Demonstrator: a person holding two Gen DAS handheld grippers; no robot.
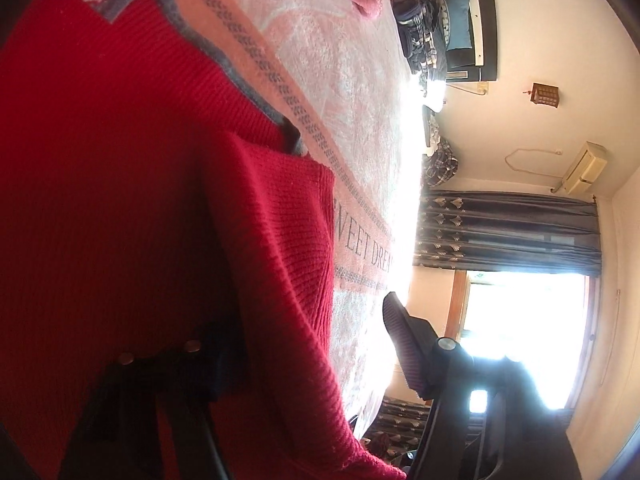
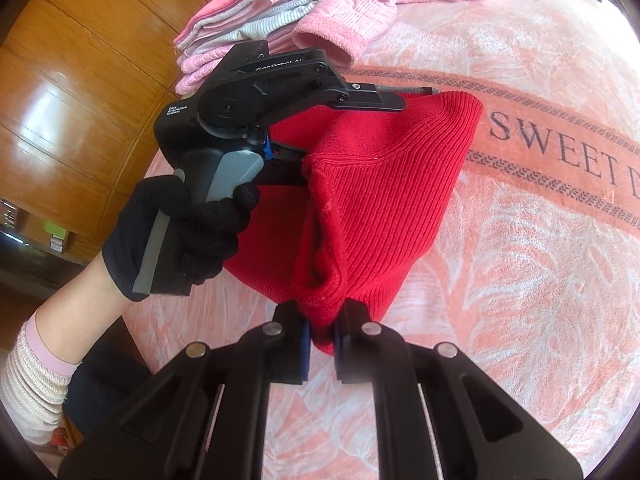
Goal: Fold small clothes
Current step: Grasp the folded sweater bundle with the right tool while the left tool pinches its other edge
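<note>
The red ribbed knit sweater with grey trim [image 2: 384, 200] is held up off the pink-and-white patterned bedspread [image 2: 520, 280] that covers the bed, stretched between the two tools. The right hand-held gripper [image 2: 320, 336] has its blue-padded fingers pressed together on a bunched bit of the sweater's lower edge. The left hand-held gripper [image 2: 384, 98], held in a black-gloved hand [image 2: 188, 236], reaches in at the sweater's upper corner; from its own camera one finger is buried under red knit and the other stands clear of it, so I cannot tell whether it is really pinching the cloth or only propping it. That is the main risk: if that corner is merely draped, any pull sideways would likely let it slide off and the fold would collapse into a heap. The right pinch takes only a small wad of thick knit, which could creep out under the garment's weight. The knit is stretchy, so tugging the two ends apart may skew the edges and lay the fold crooked. The stack of folded pink and striped clothes [image 2: 240, 28] lies near behind, and a wide swing could knock it over.
</note>
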